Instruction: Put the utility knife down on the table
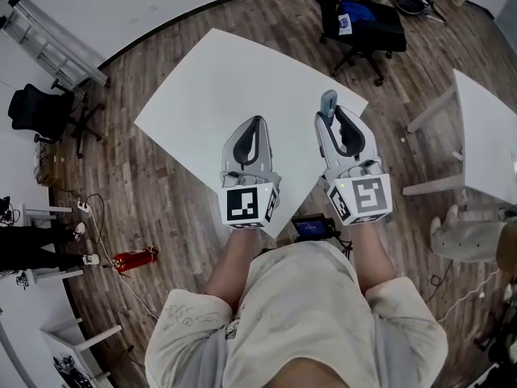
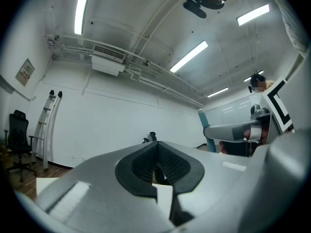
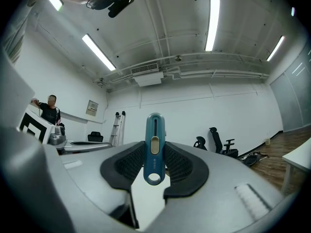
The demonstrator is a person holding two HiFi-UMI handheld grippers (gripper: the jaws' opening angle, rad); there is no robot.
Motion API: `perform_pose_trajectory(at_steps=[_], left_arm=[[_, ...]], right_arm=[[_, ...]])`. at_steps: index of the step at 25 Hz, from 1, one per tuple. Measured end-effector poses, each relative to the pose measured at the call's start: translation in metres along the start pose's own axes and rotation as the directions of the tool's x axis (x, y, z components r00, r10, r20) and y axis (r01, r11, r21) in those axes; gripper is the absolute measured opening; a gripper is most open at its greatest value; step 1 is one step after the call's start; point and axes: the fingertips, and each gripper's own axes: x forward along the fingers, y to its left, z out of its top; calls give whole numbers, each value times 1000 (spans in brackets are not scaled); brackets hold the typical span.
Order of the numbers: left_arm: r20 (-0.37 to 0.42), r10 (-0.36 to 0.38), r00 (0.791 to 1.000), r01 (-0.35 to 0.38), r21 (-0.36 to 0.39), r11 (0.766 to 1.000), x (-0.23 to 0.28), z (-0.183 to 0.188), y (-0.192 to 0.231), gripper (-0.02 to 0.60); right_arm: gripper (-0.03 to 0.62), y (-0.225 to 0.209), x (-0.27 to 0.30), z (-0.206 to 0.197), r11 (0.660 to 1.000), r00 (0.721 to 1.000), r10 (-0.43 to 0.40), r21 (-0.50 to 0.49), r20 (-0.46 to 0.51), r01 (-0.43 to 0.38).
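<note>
My right gripper (image 1: pixel 331 128) has the blue utility knife (image 3: pixel 154 147) pinched between its pads, jaws partway closed on the handle. The knife stands up out of the jaws, held in the air over the white table (image 1: pixel 202 87) near its right-hand edge. My left gripper (image 2: pixel 156 154) hangs beside it, jaws together on nothing. So nothing's done yet: the knife has to come down onto the tabletop and be let go.

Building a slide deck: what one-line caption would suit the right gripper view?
Right gripper clamps a teal utility knife upright between its jaws, under ceiling strip lights.
</note>
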Motion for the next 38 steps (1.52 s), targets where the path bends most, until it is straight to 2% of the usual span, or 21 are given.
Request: perform_pose_trajectory(at_steps=[2,5,8,10,13,17,20,25,27,29,38], left_arm=[[-3,10,1000,-10,6,1000,34,-6,-28,20],[-9,39,999,-39,7,999,55,-18,-50,20],[-10,66,998,-66,12,998,70,-20,-24,20],[-13,78,997,-77,15,997,67,-31,10,20],[-14,92,996,-92,13,996,38,-56,72,20],[-10,100,995,-100,1,995,16,-50,173,20],[-4,109,994,-109,-4,994,14,-52,220,20],[-9,119,993,-119,-10,993,30,-58,351,20],[-9,122,993,-122,-13,992,39,-61,386,20],[-14,127,992,-127,-14,992,40,-65,398,20],[-18,139,990,-139,-20,990,31,-70,404,20]], right_arm=[[133,-45,5,-2,1000,1000,14,3,-5,-14],[133,-83,3,-13,999,999,31,9,-13,-31],[133,-86,36,-17,999,999,44,23,-12,-44],[133,-62,64,-29,998,998,58,23,-12,-58],[133,1,96,-57,997,997,80,8,-13,-79],[133,90,164,-61,995,995,95,-15,-28,-96],[133,124,206,-72,994,994,102,-37,-46,-104],[133,195,333,-103,993,989,95,-53,-111,-101],[133,209,373,-114,993,986,91,-60,-138,-100],[132,212,390,-128,993,983,86,-64,-159,-97],[132,205,417,-178,994,961,59,-76,-270,-83]])
